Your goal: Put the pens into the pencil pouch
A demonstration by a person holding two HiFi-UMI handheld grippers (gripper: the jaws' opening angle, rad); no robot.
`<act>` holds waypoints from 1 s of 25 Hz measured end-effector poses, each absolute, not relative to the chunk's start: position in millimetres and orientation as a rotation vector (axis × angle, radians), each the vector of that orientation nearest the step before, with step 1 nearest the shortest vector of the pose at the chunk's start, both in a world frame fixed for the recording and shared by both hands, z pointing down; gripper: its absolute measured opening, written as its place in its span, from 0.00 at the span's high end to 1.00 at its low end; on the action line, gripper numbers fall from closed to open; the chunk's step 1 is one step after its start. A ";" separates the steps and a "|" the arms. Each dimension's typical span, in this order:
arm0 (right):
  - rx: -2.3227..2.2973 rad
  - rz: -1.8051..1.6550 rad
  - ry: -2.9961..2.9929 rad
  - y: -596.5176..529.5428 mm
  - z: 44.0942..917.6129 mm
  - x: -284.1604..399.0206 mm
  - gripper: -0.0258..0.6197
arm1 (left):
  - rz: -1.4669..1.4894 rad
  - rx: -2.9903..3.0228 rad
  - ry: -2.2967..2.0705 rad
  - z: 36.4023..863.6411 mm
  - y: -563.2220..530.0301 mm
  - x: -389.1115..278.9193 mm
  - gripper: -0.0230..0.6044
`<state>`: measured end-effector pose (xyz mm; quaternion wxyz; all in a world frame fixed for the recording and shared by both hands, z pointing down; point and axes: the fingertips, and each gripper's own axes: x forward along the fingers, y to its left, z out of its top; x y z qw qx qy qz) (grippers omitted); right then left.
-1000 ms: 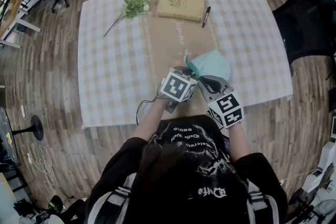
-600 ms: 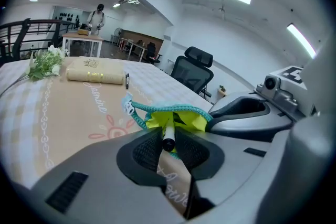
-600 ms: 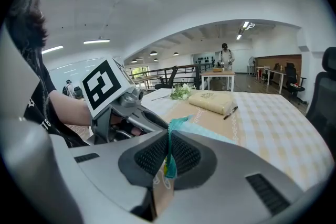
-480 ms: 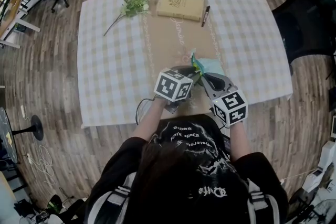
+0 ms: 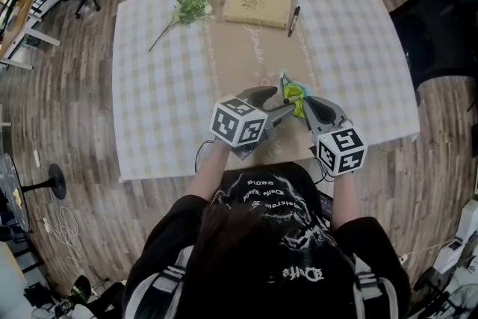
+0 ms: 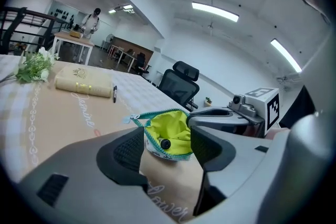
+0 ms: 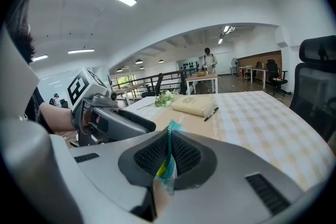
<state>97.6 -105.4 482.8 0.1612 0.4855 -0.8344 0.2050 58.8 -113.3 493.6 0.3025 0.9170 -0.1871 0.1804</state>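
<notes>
**Pouch held open at the near edge of the bench, one pen still out**

The right gripper [image 7: 168,157] was clamped on the rim of the pencil pouch [image 6: 168,131], its two pads pressed flat together on the teal zipper edge. The left gripper [image 6: 167,152] stood with its jaws wide apart. They had just been opening, and although the pouch mouth showed between them, neither pad pressed on it. The pouch hung above the near edge of the bench [image 5: 164,86], a little right of the middle, with its yellow lining showing and its mouth gaping toward the left gripper. The dark end of a pen [image 6: 165,144] showed inside it.

Well apart from the grippers, near the far edge of the bench, a second pen [image 5: 293,21] lay just beside the right end of a tan book [image 5: 258,5]. A sprig of white flowers [image 5: 190,7] lay to the left of the book.

The pouch looked like thin, light, limp fabric. It would probably sag and fold shut unless pinched at the stiffer zipper rim, where the right gripper already had it. The loose pen looked slim, stiff, light and smooth, so it could roll or slip. It would be best taken across the barrel near its middle, clear of the book.
</notes>
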 end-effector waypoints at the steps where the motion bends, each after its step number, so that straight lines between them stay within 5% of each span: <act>1: 1.408 0.596 -2.383 -107.8 482.2 102.7 0.92 | 0.464 2.433 -0.518 491.4 -118.1 58.1 0.52; 25: 1.802 0.590 -2.260 -179.1 451.3 288.3 0.92 | 0.765 2.327 -1.126 539.9 -296.6 125.4 0.57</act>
